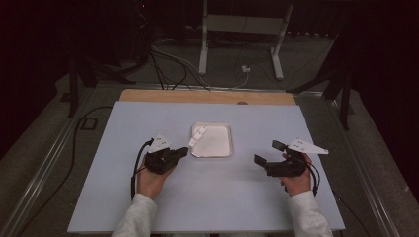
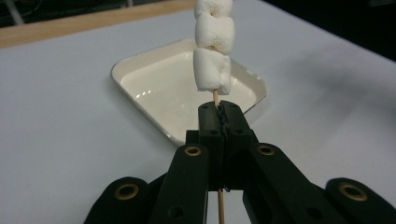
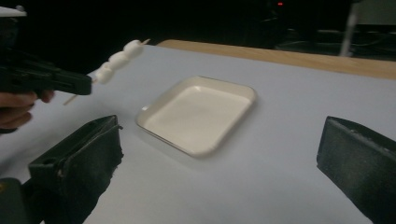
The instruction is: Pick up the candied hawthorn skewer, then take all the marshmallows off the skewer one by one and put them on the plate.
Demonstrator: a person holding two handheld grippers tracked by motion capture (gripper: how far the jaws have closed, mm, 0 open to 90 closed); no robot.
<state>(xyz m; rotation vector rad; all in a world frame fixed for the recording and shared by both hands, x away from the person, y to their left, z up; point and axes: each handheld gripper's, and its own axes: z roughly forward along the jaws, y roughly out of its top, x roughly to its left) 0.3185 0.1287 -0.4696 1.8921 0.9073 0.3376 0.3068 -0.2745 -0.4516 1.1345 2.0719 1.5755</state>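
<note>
Left hand-held gripper (image 2: 218,116) clamped the marshmallow skewer (image 2: 213,46) at frame centre above the tray (image 2: 140,70); right hand-held gripper (image 1: 271,154) gaped wide; lowering it in seemed next.

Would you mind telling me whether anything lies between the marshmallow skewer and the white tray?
Nothing visible does. The left tool holds the marshmallow skewer just over the near-left edge of the empty white tray, and the table around it is bare.

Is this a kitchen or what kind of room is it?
Probably a lab or recording room, not a kitchen: a white-covered table, cables trailing over the dark floor and a metal stand behind.
</note>
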